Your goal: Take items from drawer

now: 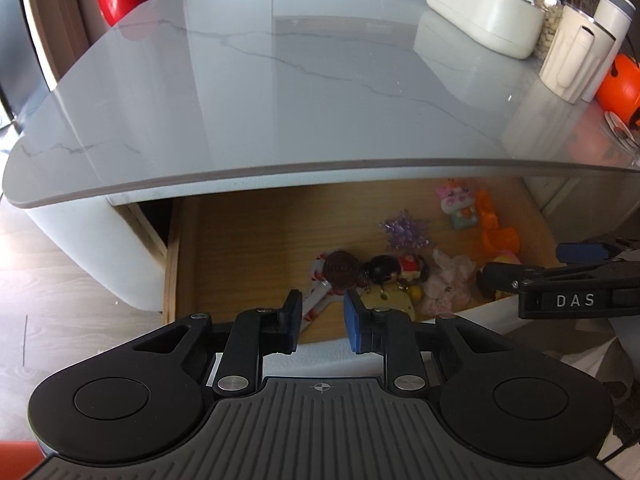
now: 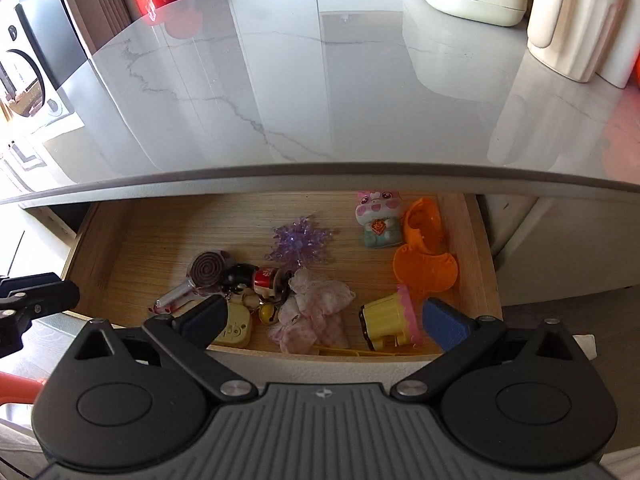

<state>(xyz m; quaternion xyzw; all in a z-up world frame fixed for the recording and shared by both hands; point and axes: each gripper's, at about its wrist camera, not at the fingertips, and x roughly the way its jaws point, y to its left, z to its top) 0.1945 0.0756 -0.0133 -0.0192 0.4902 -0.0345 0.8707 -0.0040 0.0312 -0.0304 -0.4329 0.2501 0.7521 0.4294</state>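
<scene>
Left claw (image 1: 322, 322): jaws partly open with a narrow gap, nothing between the blue pads, no contact with any item. It hangs over the near edge of the open drawer (image 1: 240, 236), above the left-hand group of toys.

Right claw (image 2: 324, 320): jaws spread wide, empty, poised over the drawer's near right portion. In the right wrist view its left finger (image 2: 206, 320) overlaps a pale yellow tag (image 2: 236, 326) and its right finger (image 2: 446, 322) sits just beside a yellow and pink cupcake toy (image 2: 390, 322); contact cannot be confirmed.

Legible writing: "DAS" in white letters on the side of the right claw as seen from the left wrist view. Other markings on the toys are too small to read.

Drawer, wooden, pulled out beneath the grey marble tabletop (image 2: 320, 100). Contents, left to right: a brown spiral lollipop toy (image 2: 206, 276); a small doll with black hair and red body (image 2: 256, 278); a purple crystal snowflake (image 2: 298, 240) farther back; a pink lace bundle (image 2: 316, 304); the cupcake toy; a pink pig figure (image 2: 378, 220) at the far right; an opened orange shell (image 2: 424, 252) beside it.

On the tabletop, far right: a cream box (image 1: 484, 20) and cream canisters (image 1: 572, 60).
</scene>
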